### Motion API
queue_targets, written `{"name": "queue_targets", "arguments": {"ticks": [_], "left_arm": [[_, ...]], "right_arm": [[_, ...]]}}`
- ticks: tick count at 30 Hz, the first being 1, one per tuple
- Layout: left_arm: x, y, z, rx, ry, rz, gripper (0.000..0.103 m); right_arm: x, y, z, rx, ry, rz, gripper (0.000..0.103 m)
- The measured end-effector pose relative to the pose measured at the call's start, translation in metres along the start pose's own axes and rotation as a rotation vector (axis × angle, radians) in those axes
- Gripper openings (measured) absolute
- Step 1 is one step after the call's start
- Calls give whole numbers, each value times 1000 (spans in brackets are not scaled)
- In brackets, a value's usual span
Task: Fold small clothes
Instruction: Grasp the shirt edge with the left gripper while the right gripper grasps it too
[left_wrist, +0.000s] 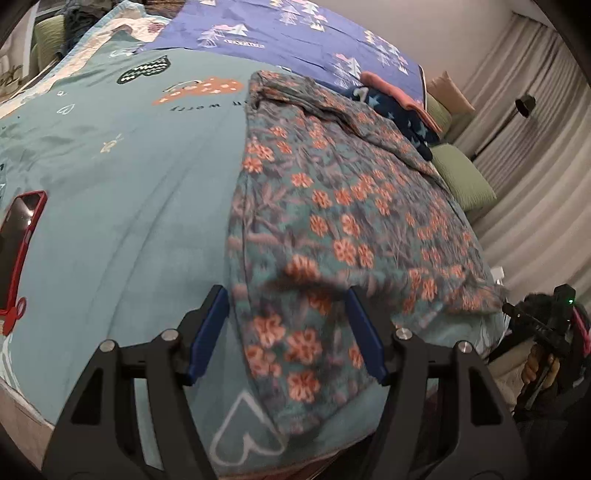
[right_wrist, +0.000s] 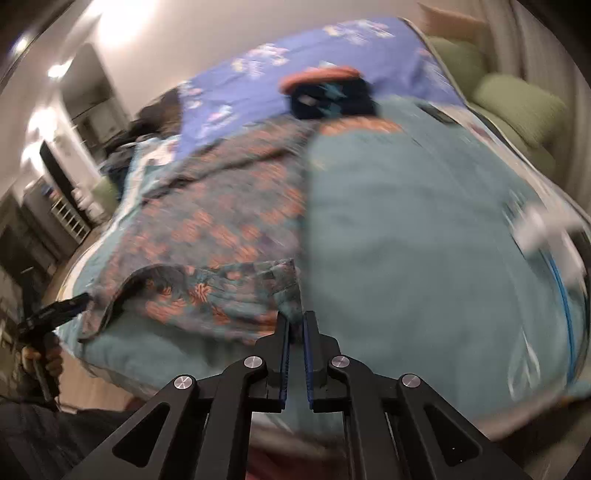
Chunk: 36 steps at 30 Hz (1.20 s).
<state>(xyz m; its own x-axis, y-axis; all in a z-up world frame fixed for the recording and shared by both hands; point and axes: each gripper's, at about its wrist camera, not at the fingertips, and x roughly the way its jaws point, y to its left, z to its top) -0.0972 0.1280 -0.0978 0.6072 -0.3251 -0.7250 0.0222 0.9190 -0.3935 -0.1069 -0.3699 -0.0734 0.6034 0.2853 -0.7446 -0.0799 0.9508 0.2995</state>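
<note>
I'm working on a bed (left_wrist: 122, 206) with a teal printed cover, folding a floral garment (left_wrist: 332, 206), teal-grey with orange flowers, lying flat on the bed's right half as the left camera sees it. Its long axis is running away from me toward the pillows, near hem at the bed edge.

My left tongs (left_wrist: 288, 332) are hanging released, jaws wide, straddling the garment's near left corner; cloth is lying between the blue pads (left_wrist: 210, 332) but not pinched. My right tongs (right_wrist: 295, 350) are clenched on the garment's near corner (right_wrist: 288, 295), and I'm lifting it; this view is motion-blurred, so I'm judging the pinch from cloth entering the narrow gap. The hem between the two tongs is sagging in a curl.

Next move, as I judge it: closing the left tongs on their corner, then carrying both corners away along the long axis.

Writing on the bed cover is upside down and partly hidden; only "worry" is reading clearly. A red-cased phone (left_wrist: 18, 243) is lying at far left. Folded dark star-print clothes (left_wrist: 402, 114) are sitting beyond the garment.
</note>
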Motion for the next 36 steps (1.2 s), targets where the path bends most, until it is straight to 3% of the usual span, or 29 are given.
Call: {"name": "queue_targets", "arguments": {"ticks": [6, 9, 11, 15, 19, 20, 21, 24, 29, 33, 35, 36], "left_arm": [[-5, -5, -7, 25, 18, 9, 64], [-6, -8, -12, 40, 34, -12, 44], [-5, -6, -17, 23, 45, -29, 36], [-11, 10, -25, -88, 31, -104, 8], [-23, 18, -26, -135, -7, -131, 7], [-29, 18, -25, -135, -21, -134, 7], [-34, 18, -24, -137, -32, -144, 7], [-55, 23, -19, -147, -73, -175, 7], [-73, 35, -20, -153, -98, -135, 7], [-65, 43, -27, -172, -71, -138, 7], [-57, 40, -31, -168, -37, -133, 9], [-50, 38, -33, -157, -12, -134, 19]], "right_arm": [[-16, -21, -4, 116, -64, 31, 16], [-14, -25, 6, 162, -88, 79, 33], [-3, -17, 14, 155, -62, 115, 43], [16, 4, 13, 69, -11, 113, 47], [20, 15, 9, 32, -25, 86, 45], [18, 17, 9, 22, -43, 73, 29], [16, 19, 9, 16, -60, 61, 7], [5, 17, 10, 19, -111, 96, 6], [-15, 17, 4, -32, -132, 156, 6], [-13, 18, -5, -88, -47, 200, 10], [-8, 22, -16, -159, 41, 155, 13], [-6, 24, -21, -200, 78, 116, 14]]}}
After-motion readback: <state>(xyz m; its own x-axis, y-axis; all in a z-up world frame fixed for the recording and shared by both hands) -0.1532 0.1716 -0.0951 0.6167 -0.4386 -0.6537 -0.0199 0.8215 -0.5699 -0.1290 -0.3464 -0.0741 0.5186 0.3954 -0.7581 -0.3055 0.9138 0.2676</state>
